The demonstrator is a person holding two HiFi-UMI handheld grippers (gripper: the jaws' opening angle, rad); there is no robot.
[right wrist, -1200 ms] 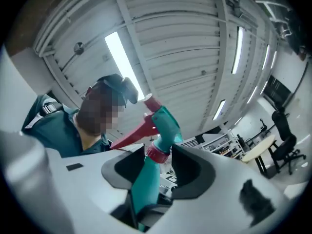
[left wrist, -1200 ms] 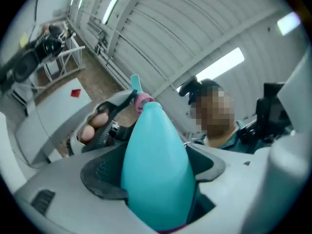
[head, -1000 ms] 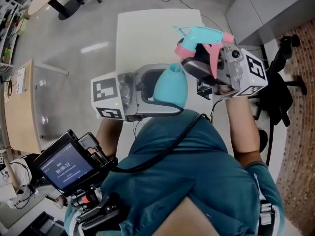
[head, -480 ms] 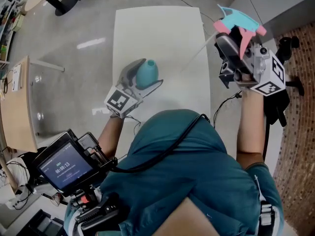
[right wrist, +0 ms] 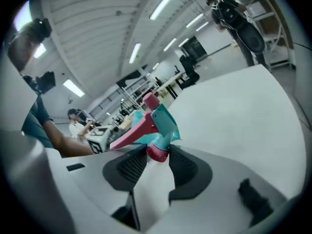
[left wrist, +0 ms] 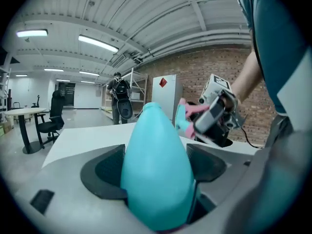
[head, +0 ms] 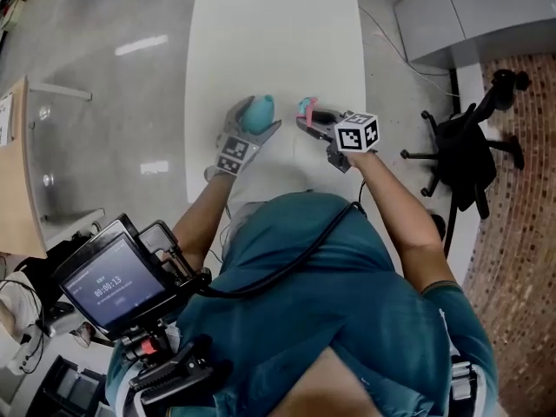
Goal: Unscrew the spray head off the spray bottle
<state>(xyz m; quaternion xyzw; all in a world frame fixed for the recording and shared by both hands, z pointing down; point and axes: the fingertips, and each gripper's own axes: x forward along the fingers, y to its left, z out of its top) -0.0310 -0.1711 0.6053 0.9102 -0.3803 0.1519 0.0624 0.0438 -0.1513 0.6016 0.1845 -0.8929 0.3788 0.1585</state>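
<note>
**Head off bottle, one part in each gripper**

Left side of the head view: a handheld screen device point(head: 111, 282) sits low at the person's chest. The left gripper point(head: 252, 125) clamps the teal bottle point(head: 259, 109) by its wide body. In the left gripper view both pads press the bottle point(left wrist: 153, 130) sides, neck pointing away and bare (no head on it).

Just beside it but apart, the right gripper point(head: 309, 116) pinches the spray head point(head: 305, 106). In the right gripper view the jaws squeeze the pink collar of the spray head point(right wrist: 155, 123), with the teal nozzle and pink trigger sticking out past the right gripper point(right wrist: 157, 155).

Both are over the near end of the white table point(head: 269, 33); contact with the table is unclear. A black office chair point(head: 465, 155) stands far right.
</note>
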